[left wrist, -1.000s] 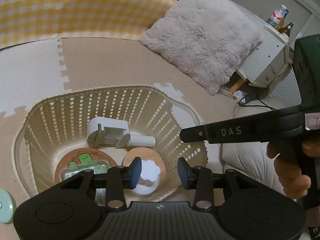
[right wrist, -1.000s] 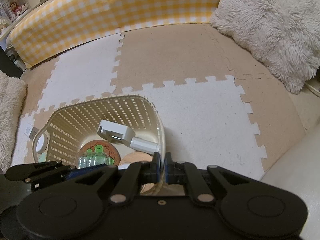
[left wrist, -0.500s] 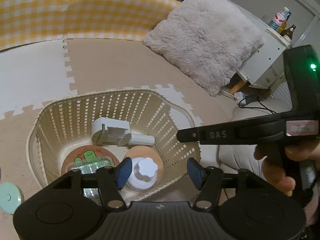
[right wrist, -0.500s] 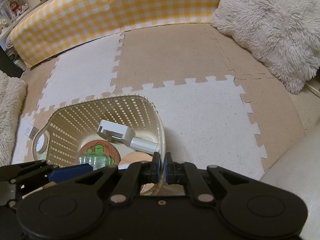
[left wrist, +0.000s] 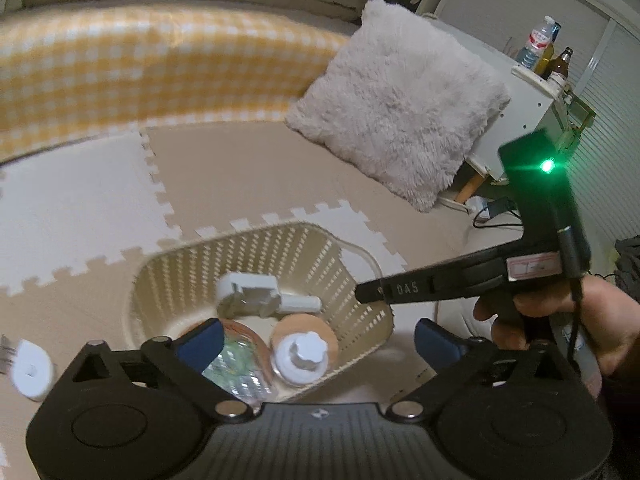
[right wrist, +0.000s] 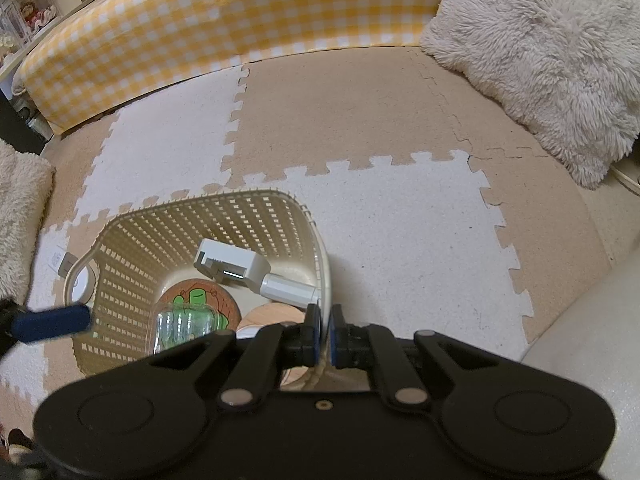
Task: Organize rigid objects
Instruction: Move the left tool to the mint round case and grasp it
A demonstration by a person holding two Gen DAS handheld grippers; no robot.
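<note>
The left tongs (left wrist: 316, 338) hang above the basket (left wrist: 362, 314) with their jaws opening wide and nothing between them. Directly below sits a white-capped bottle (left wrist: 300, 362) on the basket floor, beside a green-printed round mat (right wrist: 196, 298) with a clear plastic pack (right wrist: 182, 326) on it. A white boxy gadget (right wrist: 236, 266) lies toward twelve o'clock of them. The right tongs (right wrist: 325, 334) are shut on the basket rim at its near right corner, steadying it.

The likeliest trouble is the basket tipping or skidding on the foam floor mat (right wrist: 400, 232) if the right tongs twist or pull on the thin rim. The bottle could also roll, since it rests loosely among the other things.

Only the left view shows a small white disc (left wrist: 30, 368) on the floor at about nine o'clock of the basket, seemingly still to be gathered, and the person's hand (left wrist: 560, 320) on the right handle. Only the right view shows the pinched rim.
</note>
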